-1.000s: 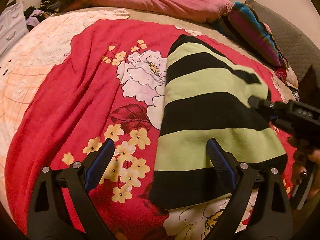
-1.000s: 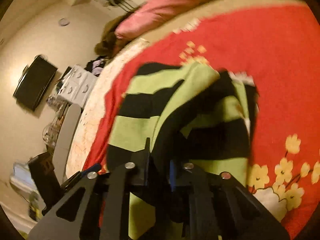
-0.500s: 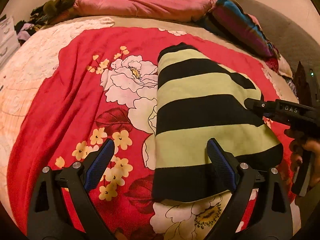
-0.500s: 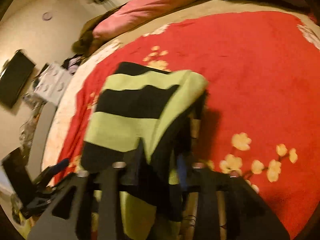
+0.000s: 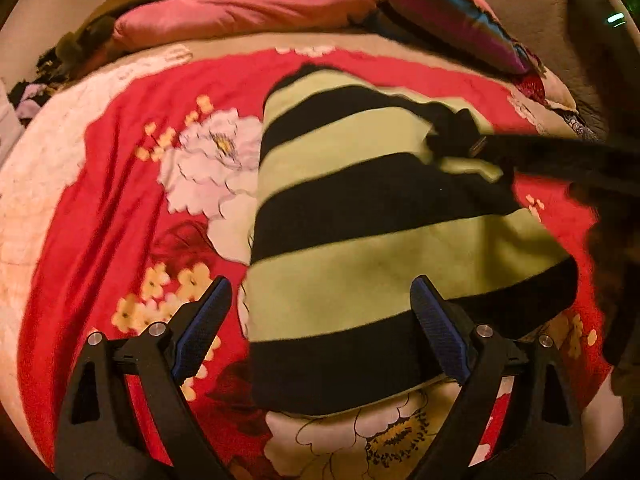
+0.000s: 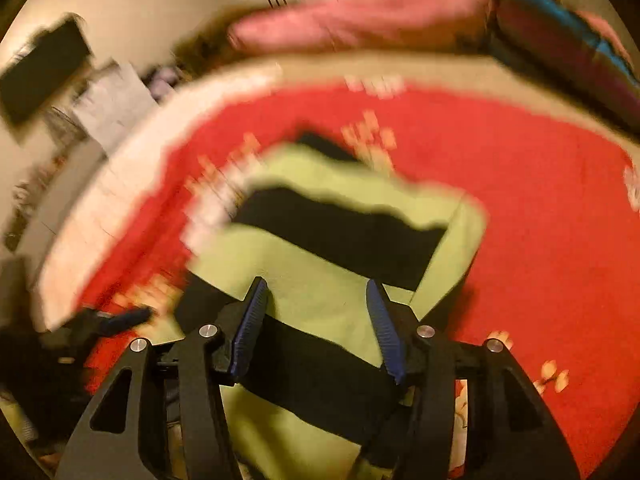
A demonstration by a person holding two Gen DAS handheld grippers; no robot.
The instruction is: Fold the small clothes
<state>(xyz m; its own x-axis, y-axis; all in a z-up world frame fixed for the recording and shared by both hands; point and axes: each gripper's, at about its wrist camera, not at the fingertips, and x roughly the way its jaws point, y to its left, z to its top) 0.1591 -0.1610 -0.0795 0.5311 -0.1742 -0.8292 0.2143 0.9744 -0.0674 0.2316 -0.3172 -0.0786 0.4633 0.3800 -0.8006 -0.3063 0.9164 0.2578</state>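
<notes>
A lime-green and black striped garment point(image 5: 360, 200) lies flat on the red flowered bedspread point(image 5: 120, 200). My left gripper point(image 5: 320, 282) hovers over its near left corner, jaws wide and closing a little, with cloth below them but not pinched. In the right wrist view my right gripper point(image 6: 316, 282) is over the garment point(image 6: 340, 232), its jaws opening and its pads point(image 6: 252, 320) clear of the cloth. Seen from the left, the right gripper point(image 5: 460, 140) reaches in to a folded-over flap at the garment's right edge. The picture is blurred.
A long pink pillow point(image 5: 260, 12) and a striped multicolour cushion point(image 5: 460, 20) lie along the bed's far end. Clothes are heaped at the far left point(image 5: 60, 60). Beyond the bed stand white drawers point(image 6: 116, 108) and a dark screen point(image 6: 44, 68).
My right gripper was shut on the garment's edge and has opened, leaving that edge folded over the garment. It now reaches further across the garment. The left gripper slid sideways, still wide.
</notes>
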